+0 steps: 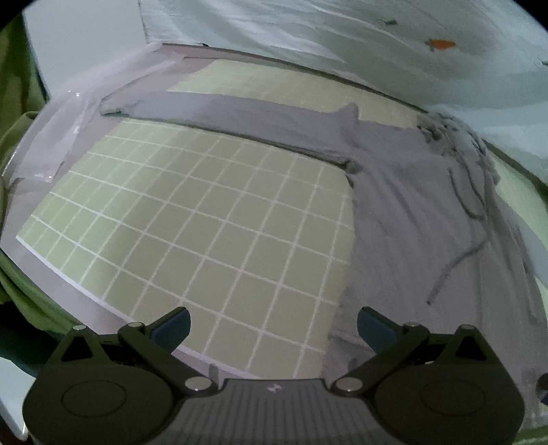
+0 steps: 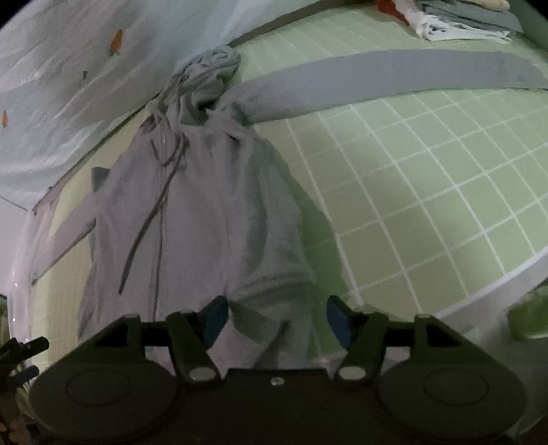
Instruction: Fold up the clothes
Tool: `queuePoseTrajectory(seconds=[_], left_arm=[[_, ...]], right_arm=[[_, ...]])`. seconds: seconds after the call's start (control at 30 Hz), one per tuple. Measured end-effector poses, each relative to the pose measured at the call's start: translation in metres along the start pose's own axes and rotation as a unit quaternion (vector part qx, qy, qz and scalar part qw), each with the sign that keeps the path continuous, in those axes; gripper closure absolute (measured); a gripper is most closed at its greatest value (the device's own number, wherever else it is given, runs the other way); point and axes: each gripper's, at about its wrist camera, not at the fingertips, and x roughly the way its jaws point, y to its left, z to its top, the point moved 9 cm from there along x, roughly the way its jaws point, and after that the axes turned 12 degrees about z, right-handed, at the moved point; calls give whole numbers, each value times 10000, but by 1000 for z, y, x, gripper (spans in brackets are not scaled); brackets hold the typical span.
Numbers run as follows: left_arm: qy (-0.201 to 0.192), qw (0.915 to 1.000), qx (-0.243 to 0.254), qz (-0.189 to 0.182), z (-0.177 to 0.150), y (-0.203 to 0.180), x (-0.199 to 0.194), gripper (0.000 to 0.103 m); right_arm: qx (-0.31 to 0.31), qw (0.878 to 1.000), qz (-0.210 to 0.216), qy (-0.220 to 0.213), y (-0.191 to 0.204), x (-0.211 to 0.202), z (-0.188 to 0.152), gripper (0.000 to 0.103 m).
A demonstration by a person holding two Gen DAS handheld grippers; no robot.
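Now, from the left wrist view, we see the left tongs (image 1: 274, 325) standing wide with nothing between them, hovering over the green grid mat (image 1: 205, 222) just beside the near left edge of the grey hoodie (image 1: 411, 222). The hoodie lies spread on the mat on the counter, its body to the right in this view and one sleeve (image 1: 222, 113) stretched out flat across the far part of the mat. A pale sheet with small carrot prints (image 1: 376, 41) hangs behind it. From the right wrist view, the right tongs (image 2: 277, 321) stand partly open; the hem of the hoodie (image 2: 267, 308) sits between the blue pads (image 2: 215, 320), but they do not seem to press it, so we judge the cloth is free. Here the hoodie lies zip side up, its drawstrings (image 2: 147, 226) trailing down the chest, the hood (image 2: 212, 72) bunched at the top, the other sleeve (image 2: 394, 72) reaching away to the right, and a stack of other clothes (image 2: 462, 20) waits at the far corner. We judge the garment is laid out and the next step is folding a sleeve inward. To do that well, we should pinch each sleeve near the cuff, carry it low across the chest, and smooth the bunched hood flat first so the final bundle stays even.
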Motion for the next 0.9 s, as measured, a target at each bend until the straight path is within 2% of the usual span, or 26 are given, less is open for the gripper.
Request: queuePoseTrajectory(seconds=[0.17, 0.33, 0.43, 0.5, 0.73, 0.9], left_arm=[[-37, 10000, 49, -44, -5, -11, -4, 1], [-21, 9998, 172, -53, -14, -23, -7, 1], [7, 9996, 277, -75, -20, -32, -8, 1], [30, 9993, 365, -93, -25, -37, -8, 1], [16, 9982, 585, -126, -28, -46, -9, 1], [-26, 9975, 703, -86, -28, -45, -12, 1]], right_arm=[[-86, 9995, -54, -290, -7, -20, 1, 40], [-756, 9960, -436, -180, -6, -26, -7, 57], [-1191, 9923, -333, 21, 6, -21, -18, 70], [-1474, 9887, -242, 93, 17, -16, -23, 74], [-2276, 9728, -327, 289, 44, 5, -32, 79], [-2166, 9748, -423, 323, 42, 4, -34, 76]])
